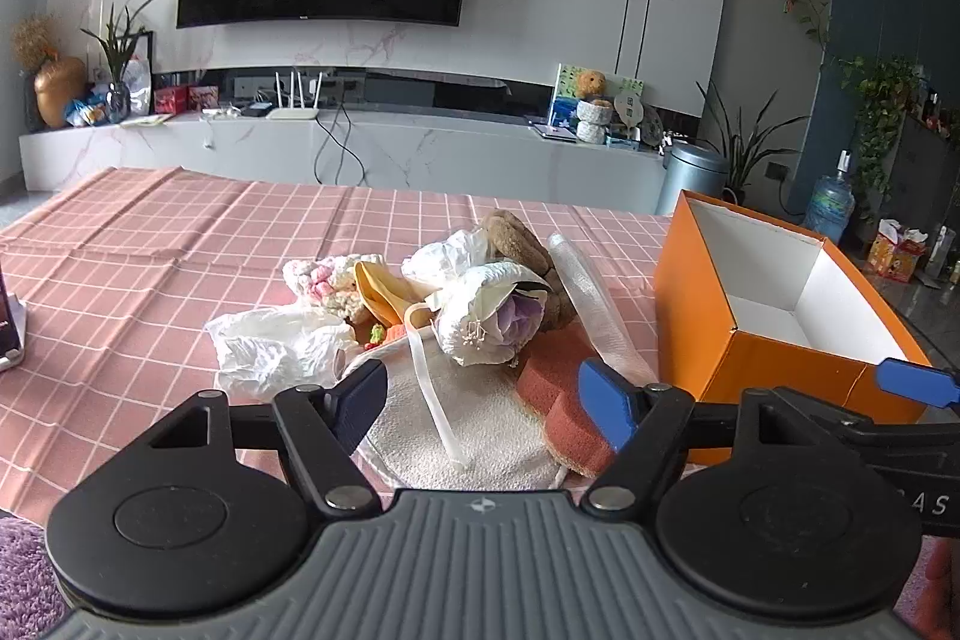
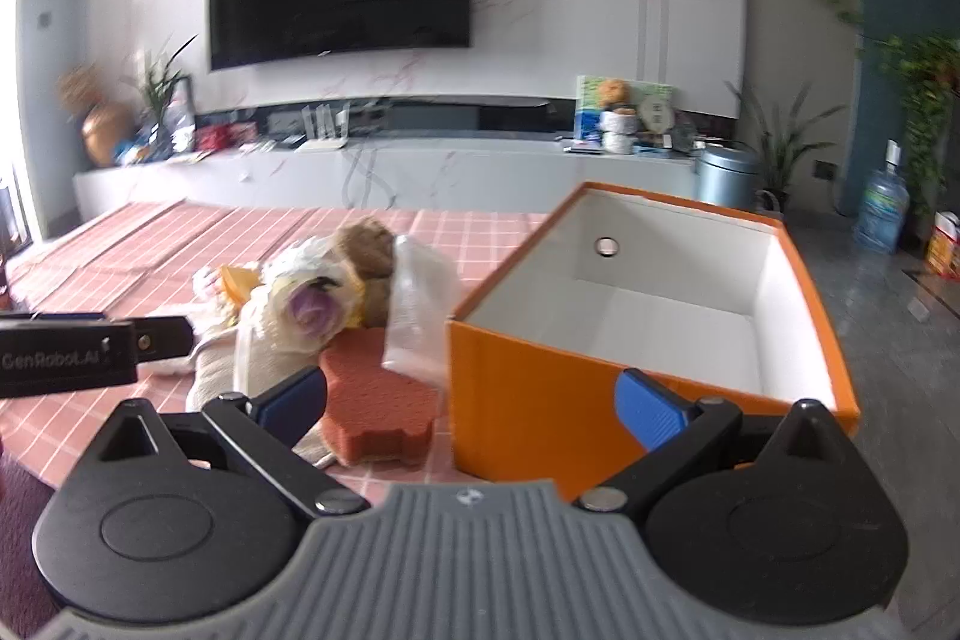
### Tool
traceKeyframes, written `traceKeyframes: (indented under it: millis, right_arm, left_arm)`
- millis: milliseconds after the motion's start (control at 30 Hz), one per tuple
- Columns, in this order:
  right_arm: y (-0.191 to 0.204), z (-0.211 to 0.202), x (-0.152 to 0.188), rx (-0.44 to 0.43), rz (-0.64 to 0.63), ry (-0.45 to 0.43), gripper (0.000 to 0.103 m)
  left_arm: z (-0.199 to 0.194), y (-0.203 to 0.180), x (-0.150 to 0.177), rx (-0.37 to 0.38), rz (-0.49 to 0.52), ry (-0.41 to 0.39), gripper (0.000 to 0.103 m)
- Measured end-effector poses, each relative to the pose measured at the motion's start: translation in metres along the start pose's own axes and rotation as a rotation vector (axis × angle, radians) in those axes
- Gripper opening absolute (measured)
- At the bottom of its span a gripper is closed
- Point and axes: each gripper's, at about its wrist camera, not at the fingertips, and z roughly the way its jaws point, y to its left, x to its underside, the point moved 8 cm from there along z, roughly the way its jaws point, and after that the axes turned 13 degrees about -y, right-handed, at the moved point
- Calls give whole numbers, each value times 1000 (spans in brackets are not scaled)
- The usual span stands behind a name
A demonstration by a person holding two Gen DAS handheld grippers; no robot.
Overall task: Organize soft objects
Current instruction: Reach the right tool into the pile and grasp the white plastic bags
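A heap of soft things lies on the pink checked tablecloth (image 1: pixel 150 244): a white fluffy cloth (image 1: pixel 498 424), a red-brown sponge (image 1: pixel 558 394), a white and purple fabric flower (image 1: pixel 498 322), a brown plush toy (image 1: pixel 516 238), a knitted pink-white piece (image 1: pixel 327 280), a crumpled white plastic bag (image 1: pixel 276 346) and a clear plastic sleeve (image 1: pixel 591 304). My left gripper (image 1: pixel 483 400) stands open just over the white cloth, pads apart from it. The right gripper (image 2: pixel 474 394) is open in front of the orange box (image 2: pixel 522 400), with the sponge (image 2: pixel 378 394) by its left finger. The box is empty inside.
The orange box (image 1: pixel 708 328) stands right of the heap at the table's right edge. A dark device (image 1: pixel 9 322) sits at the far left. Behind the table are a low white cabinet (image 1: pixel 420 148), a wall TV and potted plants. A purple rug (image 1: pixel 24 574) lies below left.
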Motion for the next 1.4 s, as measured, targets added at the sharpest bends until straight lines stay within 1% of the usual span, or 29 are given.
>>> traceKeyframes:
  millis: [100, 133, 167, 233, 300, 367, 467, 500, 533, 600, 667, 767, 900, 1067, 1200, 1233, 1300, 1400]
  right_arm:
    - [7, 5, -3, -38, -22, 2, 99]
    - [11, 7, -4, -49, -35, -3, 95]
    - [14, 9, -6, -60, -53, -12, 87]
    - [24, 13, -10, -89, -94, -26, 84]
    - [33, 18, -12, -127, -102, -34, 84]
    - [43, 28, -11, -165, -109, -26, 84]
    - [57, 49, -3, -216, -116, 16, 85]
    - [61, 55, 0, -228, -114, 32, 85]
    - [65, 62, 3, -236, -113, 48, 89]
    - [73, 74, 8, -254, -113, 65, 91]
    - [83, 86, 14, -266, -133, 83, 91]
    - [92, 99, 20, -285, -154, 112, 91]
    - [99, 109, 23, -307, -197, 118, 91]
    - [101, 127, 22, -308, -180, 137, 91]
    - [102, 140, 18, -309, -174, 126, 95]
    - [103, 143, 17, -311, -169, 118, 97]
    - [105, 149, 13, -317, -158, 101, 97]
    - [108, 156, 8, -331, -147, 88, 98]
  left_arm:
    - [3, 4, -1, 14, 12, 14, 81]
    - [3, 4, -1, 20, 17, 20, 80]
    - [5, 6, -1, 30, 16, 34, 78]
    - [8, 9, 1, 42, 16, 62, 75]
    - [12, 12, 2, 49, 27, 80, 71]
    - [18, 16, 6, 54, 40, 102, 70]
    - [29, 29, 14, 23, 48, 134, 70]
    - [33, 33, 17, 10, 62, 139, 70]
    - [36, 36, 19, -5, 82, 145, 70]
    - [44, 42, 23, -16, 120, 159, 70]
    - [51, 47, 27, -23, 139, 184, 70]
    - [58, 51, 30, -28, 177, 186, 70]
    - [72, 60, 31, -12, 208, 207, 70]
    - [85, 65, 30, 0, 246, 221, 70]
    - [93, 70, 27, 6, 274, 223, 71]
    - [95, 72, 26, 10, 276, 221, 72]
    - [98, 74, 24, 17, 278, 210, 78]
    - [100, 78, 20, 18, 279, 194, 80]
